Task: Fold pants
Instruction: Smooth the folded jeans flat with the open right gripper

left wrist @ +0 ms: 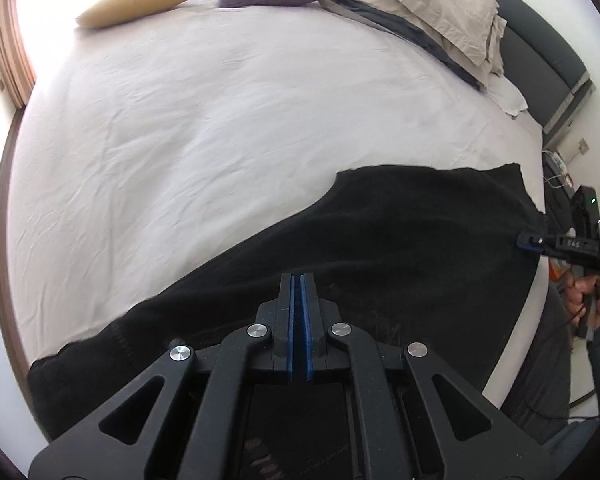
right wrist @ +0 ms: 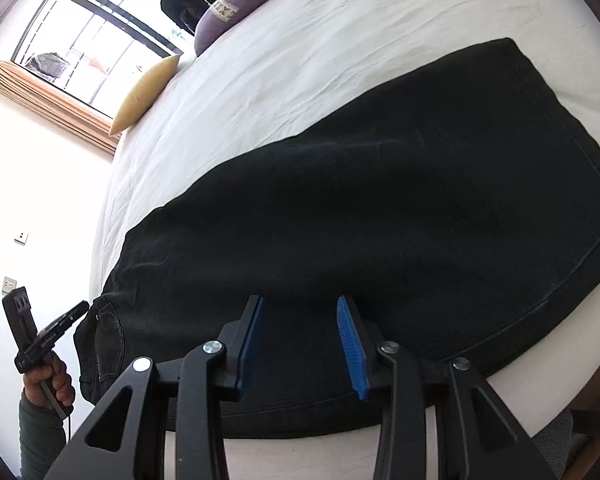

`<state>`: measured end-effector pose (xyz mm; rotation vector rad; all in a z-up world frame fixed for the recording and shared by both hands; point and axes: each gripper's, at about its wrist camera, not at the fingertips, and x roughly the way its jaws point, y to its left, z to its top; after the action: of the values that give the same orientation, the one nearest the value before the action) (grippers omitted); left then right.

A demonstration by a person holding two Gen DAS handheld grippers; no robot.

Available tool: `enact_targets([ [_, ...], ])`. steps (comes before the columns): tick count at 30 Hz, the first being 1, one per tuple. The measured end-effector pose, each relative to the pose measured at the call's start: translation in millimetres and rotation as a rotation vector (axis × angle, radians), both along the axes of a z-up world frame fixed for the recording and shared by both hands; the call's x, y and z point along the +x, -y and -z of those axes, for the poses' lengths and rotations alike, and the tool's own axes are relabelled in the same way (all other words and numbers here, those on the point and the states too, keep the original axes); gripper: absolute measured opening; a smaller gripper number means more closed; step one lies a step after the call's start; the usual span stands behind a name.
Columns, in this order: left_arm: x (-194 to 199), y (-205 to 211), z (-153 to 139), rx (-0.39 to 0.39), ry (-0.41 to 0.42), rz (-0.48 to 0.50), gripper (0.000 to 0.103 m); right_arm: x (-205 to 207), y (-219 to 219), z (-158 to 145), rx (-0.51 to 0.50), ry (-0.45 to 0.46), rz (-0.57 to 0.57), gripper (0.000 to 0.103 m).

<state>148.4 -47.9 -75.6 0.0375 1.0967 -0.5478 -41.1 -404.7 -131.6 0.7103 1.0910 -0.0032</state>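
We've got the black pants (right wrist: 380, 208) flat along the bed's (left wrist: 180, 128) near edge – left gripper (left wrist: 299, 280) pinched shut on nothing, right gripper (right wrist: 300, 304) partway open (nothing gripped), bare sheet beyond.

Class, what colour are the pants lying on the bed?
Black pants, clearest in the right wrist view.

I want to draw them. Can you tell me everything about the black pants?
The black pants look like thick denim, with stitched seams and a back pocket near one end. They lie flat and folded lengthwise on the white bed sheet, along its near edge. The right claw hovers open above them; the left claw is shut.
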Motion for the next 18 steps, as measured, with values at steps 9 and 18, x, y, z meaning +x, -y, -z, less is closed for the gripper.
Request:
enact_targets([
  [9,65,41,54,0.179,-0.076,-0.005,0.005,-3,8,5,0.034,0.008,0.01,0.04],
  [18,63,57,15,0.12,0.065,-0.08,0.005,-13,18,-1,0.034,0.018,-0.008,0.04],
])
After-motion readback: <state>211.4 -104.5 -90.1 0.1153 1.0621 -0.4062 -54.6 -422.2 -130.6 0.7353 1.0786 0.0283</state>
